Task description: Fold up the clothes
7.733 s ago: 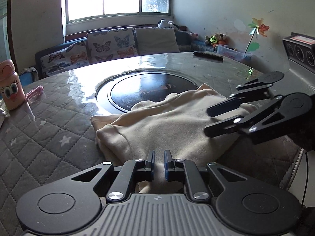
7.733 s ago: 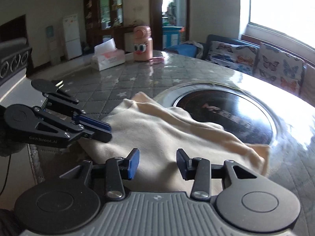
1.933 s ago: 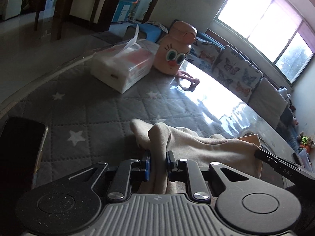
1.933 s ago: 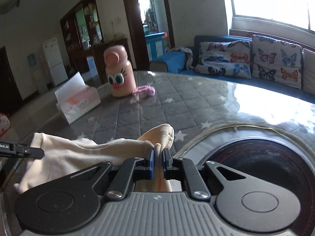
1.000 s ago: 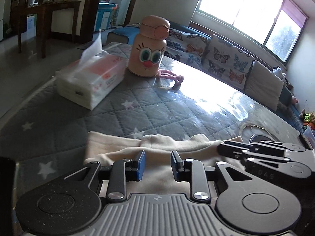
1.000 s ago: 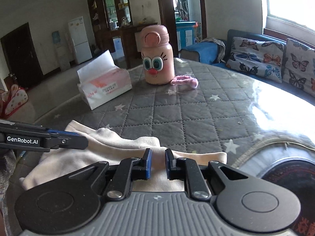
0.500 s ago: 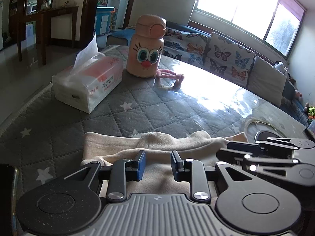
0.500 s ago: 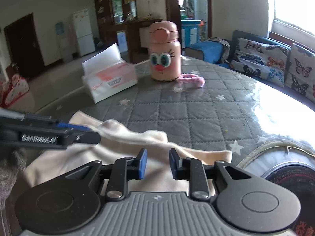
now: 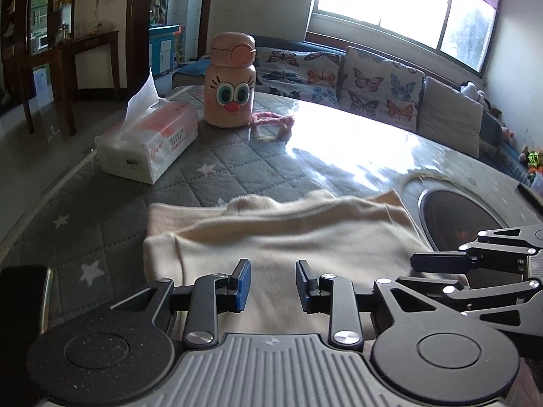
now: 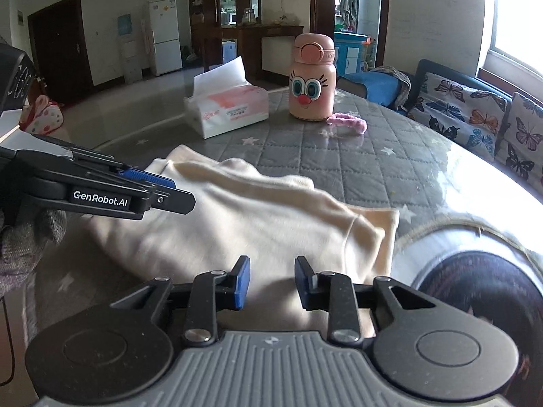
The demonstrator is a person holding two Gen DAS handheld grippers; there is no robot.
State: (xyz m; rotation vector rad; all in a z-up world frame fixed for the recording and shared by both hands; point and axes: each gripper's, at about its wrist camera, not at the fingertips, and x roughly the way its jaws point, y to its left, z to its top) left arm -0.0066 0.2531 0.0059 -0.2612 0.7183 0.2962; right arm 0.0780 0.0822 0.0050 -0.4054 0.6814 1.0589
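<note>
The cream garment (image 9: 288, 237) lay folded on the quilted table cover (image 9: 112, 203), directly ahead of and beneath both tools. The left gripper (image 9: 273, 285) and the right gripper (image 10: 271, 283) each hovered with jaws parted, holding nothing. The cloth's long axis ran crosswise to both tools, left to right, its folded edge on the far side. Both grippers seemed about equally near, each over its own end.

Beyond the garment (image 9: 288, 237): tissue box (image 9: 149, 142), bottle (image 9: 231, 81).
</note>
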